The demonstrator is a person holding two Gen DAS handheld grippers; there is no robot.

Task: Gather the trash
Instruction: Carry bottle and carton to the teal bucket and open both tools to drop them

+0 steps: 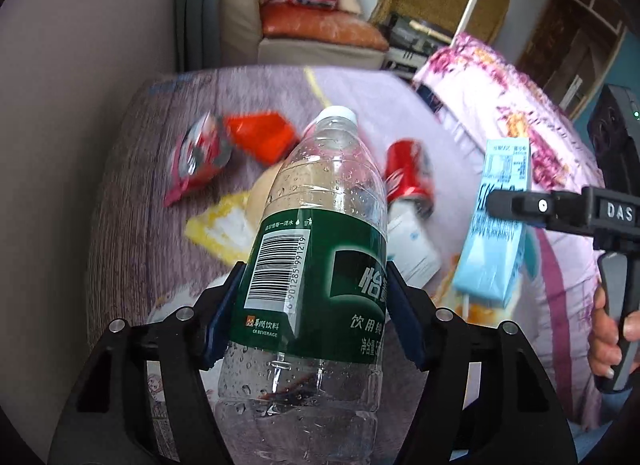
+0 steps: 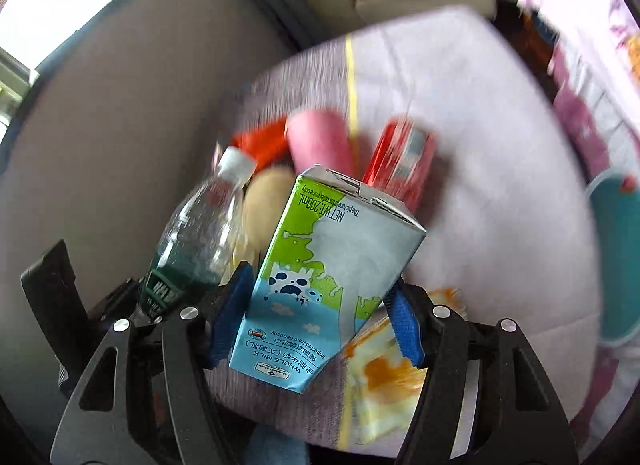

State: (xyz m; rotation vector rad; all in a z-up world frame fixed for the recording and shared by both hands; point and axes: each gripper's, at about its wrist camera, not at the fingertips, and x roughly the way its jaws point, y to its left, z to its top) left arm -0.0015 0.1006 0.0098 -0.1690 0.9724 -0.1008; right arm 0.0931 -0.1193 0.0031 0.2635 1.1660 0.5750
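1. Lavender bedding (image 1: 132, 193) is serving as the work surface, with a floral quilt (image 1: 516, 113) bunched along one side and a cream armchair (image 1: 248, 21) sitting beyond.
2. Both grippers are holding trash above it. The left gripper (image 1: 314, 301) is clamping a clear water bottle (image 1: 320, 249) at its green label; the bottle's long axis is running forward between the fingers, white cap pointing away from the hand.
3. The right gripper (image 2: 320, 317) is gripping a milk carton (image 2: 328, 269), blue and green with a cartoon cow, its folded top pointing forward and tilting slightly to the right of the fingers.
4. More litter is lying ahead of and below both sets of fingers: a red can (image 1: 408, 173), a red snack wrapper (image 1: 198, 157), an orange packet (image 1: 260, 135) and a yellow-and-white wrapper (image 1: 220, 229).
5. With both grips full, I judge each hand is needing a bin, which is not showing anywhere, before reaching again.
6. The bottle looks empty, beaded with droplets inside; the carton looks undented.
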